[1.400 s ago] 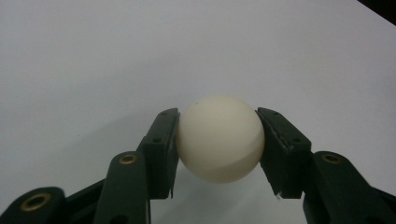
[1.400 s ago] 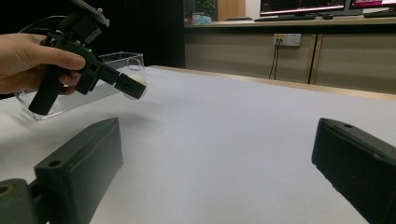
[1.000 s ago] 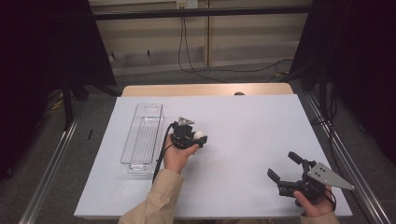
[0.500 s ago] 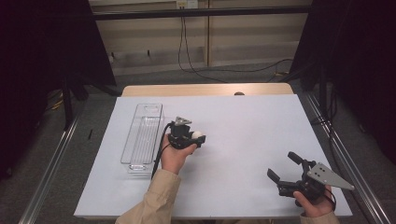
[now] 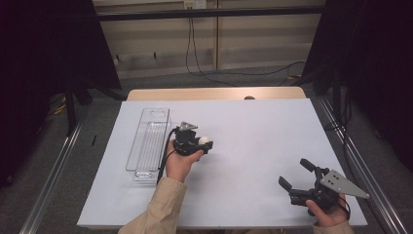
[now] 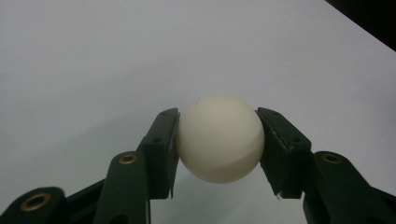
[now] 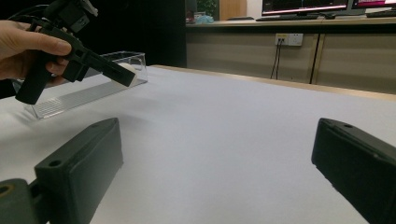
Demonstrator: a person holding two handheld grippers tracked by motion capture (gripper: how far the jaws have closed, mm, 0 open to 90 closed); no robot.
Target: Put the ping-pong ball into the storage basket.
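Nearest, at the worktop's (image 5: 253,122) near right edge: right gripper (image 5: 297,181) held low, fingers spread wide, holding nothing. Farther in, left of centre: left gripper (image 5: 200,145) with fingers closed on a small white ball (image 6: 219,138), pinched across its widest part and lifted clear of the surface. Probably light, hollow, smooth and hard; likely to squirt out if gripped off-centre, so best taken at the equator. Just beyond, beside it: a clear plastic tray (image 5: 147,142).

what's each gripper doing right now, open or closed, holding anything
Left gripper: closed on the cream-white plastic ball, held above the white table.
Right gripper: open, holding nothing.
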